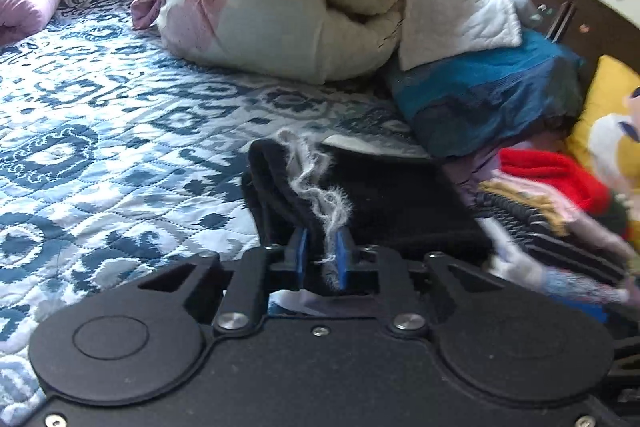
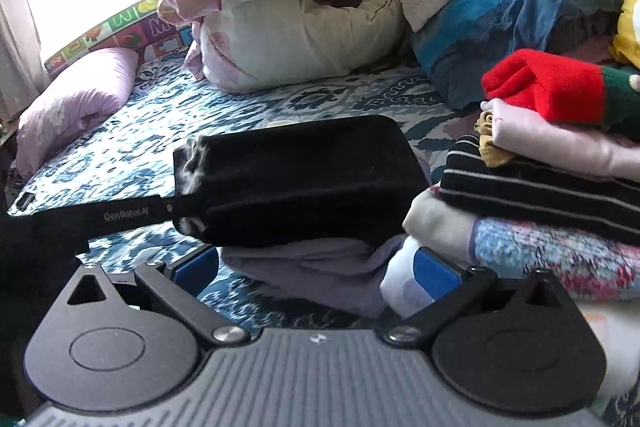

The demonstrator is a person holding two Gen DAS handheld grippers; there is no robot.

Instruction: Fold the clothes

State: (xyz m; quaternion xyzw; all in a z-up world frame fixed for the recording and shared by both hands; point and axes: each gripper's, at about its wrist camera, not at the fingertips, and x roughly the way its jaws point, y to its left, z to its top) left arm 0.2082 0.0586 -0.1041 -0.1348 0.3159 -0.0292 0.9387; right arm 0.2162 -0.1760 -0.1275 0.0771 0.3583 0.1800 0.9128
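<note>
Currently the left gripper (image 1: 322,251) has its jaws clenched on the near end of the folded black garment (image 2: 304,179), held above the bed (image 1: 100,147), long axis left-right. Right gripper (image 2: 316,267) released, just below it, beside the folded stack (image 2: 560,187).

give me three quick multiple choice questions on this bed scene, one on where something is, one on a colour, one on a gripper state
1. Where does the red garment lie?
A. on top of the pile of folded clothes
B. on the purple pillow
C. under the rolled duvet

2. What colour is the folded garment held by the left gripper?
A. yellow
B. black
C. pink

3. How does the right gripper stand?
A. shut on the red garment
B. shut on the bedspread
C. open, holding nothing

Answers: 1 A, it tops the stack at the right in the right wrist view. 2 B, the cloth between the blue pads is black. 3 C, its pads stand wide apart with nothing between.
</note>
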